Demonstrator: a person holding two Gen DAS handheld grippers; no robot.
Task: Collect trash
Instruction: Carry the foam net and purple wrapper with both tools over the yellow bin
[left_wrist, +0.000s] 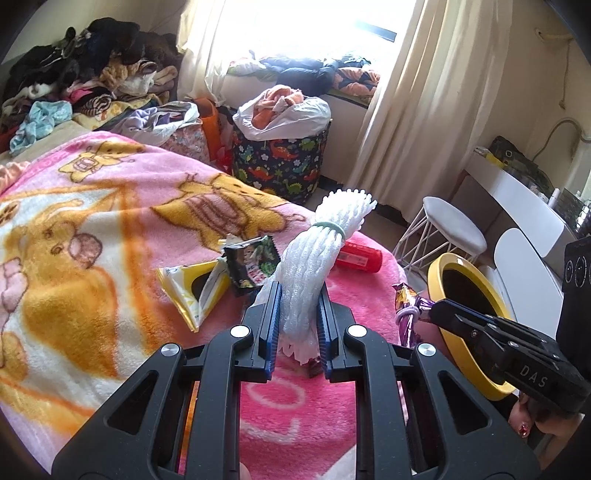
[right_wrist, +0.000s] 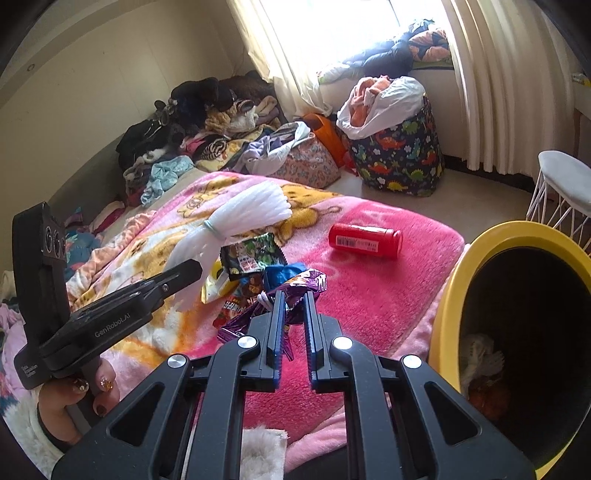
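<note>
Left tongs (left_wrist: 298, 325): we clamp the white foam net (left_wrist: 317, 258).
Right tongs (right_wrist: 293, 332): we clamp the purple wrapper (right_wrist: 295, 284).
Left: red bottle (right_wrist: 365, 240), packets beside the yellow bin (right_wrist: 454, 295).

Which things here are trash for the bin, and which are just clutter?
Job:
- white foam net, in left hand-held gripper
- purple wrapper, in right hand-held gripper
- red bottle
- dark snack packet
- yellow wrapper
- yellow bin

Lying about:
- dinosaur basket
- clothes pile
- white stool
</note>
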